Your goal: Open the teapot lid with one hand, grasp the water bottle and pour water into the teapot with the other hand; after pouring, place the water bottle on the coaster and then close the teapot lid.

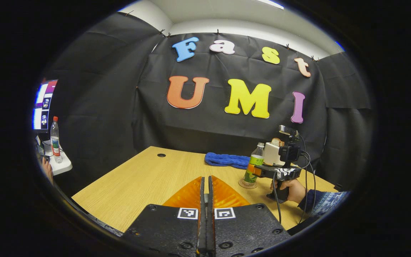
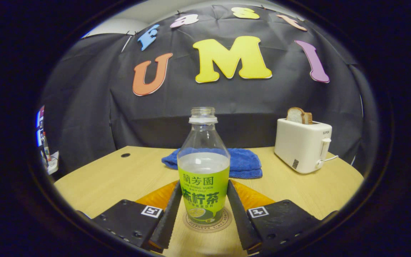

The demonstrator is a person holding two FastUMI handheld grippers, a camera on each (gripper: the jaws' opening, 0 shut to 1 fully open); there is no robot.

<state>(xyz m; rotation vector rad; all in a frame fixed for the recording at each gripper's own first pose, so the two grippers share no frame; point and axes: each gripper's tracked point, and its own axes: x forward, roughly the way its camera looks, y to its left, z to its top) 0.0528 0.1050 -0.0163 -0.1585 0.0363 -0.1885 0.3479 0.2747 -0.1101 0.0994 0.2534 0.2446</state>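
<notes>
The uncapped water bottle, partly filled and wearing a green label, stands upright on a round coaster on the wooden table. My right gripper has a finger lying against each side of the bottle at label height. In the left gripper view the same bottle and coaster sit at the right, with the right gripper against the bottle and a hand holding it. My left gripper hovers over the near part of the table, fingers closed together with nothing between them.
A blue towel lies behind the bottle. A white toaster with bread in it stands at the back right. Off the table to the left, a small white shelf carries another bottle. A cable hole marks the tabletop.
</notes>
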